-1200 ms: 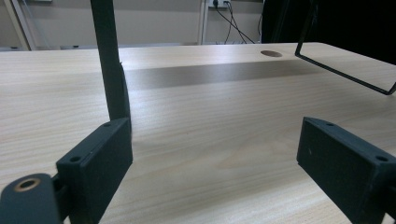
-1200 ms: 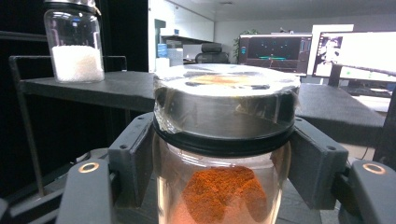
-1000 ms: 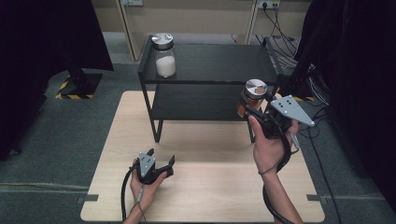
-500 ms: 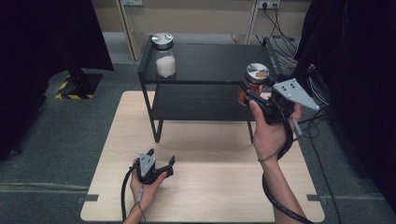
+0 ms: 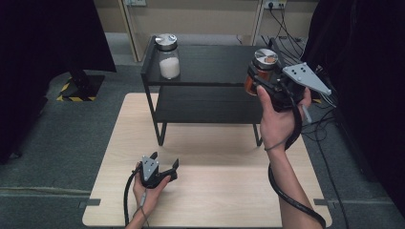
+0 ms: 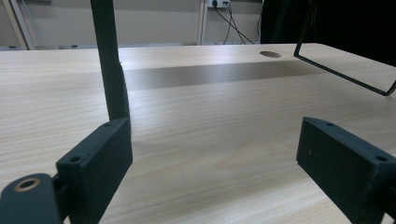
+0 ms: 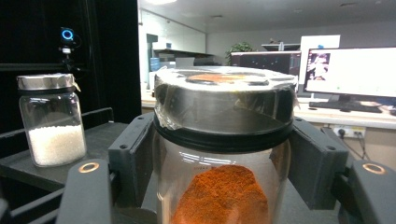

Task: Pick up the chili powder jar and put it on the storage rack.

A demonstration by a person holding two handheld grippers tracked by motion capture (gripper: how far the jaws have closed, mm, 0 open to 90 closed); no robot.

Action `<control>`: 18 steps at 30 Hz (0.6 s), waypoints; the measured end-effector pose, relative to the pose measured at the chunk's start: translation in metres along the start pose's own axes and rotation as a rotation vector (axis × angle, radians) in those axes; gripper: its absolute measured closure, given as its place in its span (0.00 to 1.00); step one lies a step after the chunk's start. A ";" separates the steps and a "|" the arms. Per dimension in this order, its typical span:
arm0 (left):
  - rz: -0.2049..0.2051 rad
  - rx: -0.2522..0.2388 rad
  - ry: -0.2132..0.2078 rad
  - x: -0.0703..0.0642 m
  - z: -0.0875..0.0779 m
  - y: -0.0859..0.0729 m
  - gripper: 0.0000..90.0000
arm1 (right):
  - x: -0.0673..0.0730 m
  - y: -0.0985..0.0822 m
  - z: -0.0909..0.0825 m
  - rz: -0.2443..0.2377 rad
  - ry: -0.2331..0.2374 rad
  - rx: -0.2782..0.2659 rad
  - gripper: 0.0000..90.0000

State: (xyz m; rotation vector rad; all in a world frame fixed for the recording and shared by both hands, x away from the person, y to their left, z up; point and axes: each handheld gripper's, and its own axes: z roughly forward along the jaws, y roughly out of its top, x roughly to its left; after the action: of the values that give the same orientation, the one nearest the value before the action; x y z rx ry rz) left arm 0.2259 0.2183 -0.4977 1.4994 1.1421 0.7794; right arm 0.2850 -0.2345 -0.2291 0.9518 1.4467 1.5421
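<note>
My right gripper (image 5: 258,81) is shut on a glass jar of orange powder (image 5: 260,71) with a metal lid, held in the air at the right end of the black shelf's top level (image 5: 215,64). In the right gripper view the jar of orange powder (image 7: 224,154) sits upright between the jaws. A jar of white grains (image 5: 168,57) stands on the shelf's top at the left; in the right gripper view this jar of white grains (image 7: 51,119) is at the far left. My left gripper (image 5: 165,162) rests on the wooden table (image 5: 229,191), open, with nothing between its jaws.
The black two-level shelf stands on the table's far half, its lower level (image 5: 205,105) bare. One shelf leg (image 6: 109,60) rises just ahead of the left gripper's jaws. Cables (image 5: 329,124) lie on the floor to the right of the table.
My right gripper has risen with the orange jar, from beside the shelf's lower level up to the height of its top. The left gripper has stayed in place.
</note>
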 end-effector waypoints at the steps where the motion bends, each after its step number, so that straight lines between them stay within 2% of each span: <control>1: 0.001 0.000 0.000 0.000 0.000 0.000 0.11 | 0.000 0.001 0.001 -0.002 0.001 0.001 0.36; 18: 0.011 0.001 -0.005 0.000 0.000 0.000 0.11 | -0.003 0.012 0.021 -0.012 -0.033 0.020 0.36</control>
State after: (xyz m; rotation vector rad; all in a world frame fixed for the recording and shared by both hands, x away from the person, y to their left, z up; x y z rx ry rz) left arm 0.2259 0.2179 -0.4975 1.5094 1.1316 0.7824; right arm 0.3051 -0.2294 -0.2158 0.9747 1.4441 1.4992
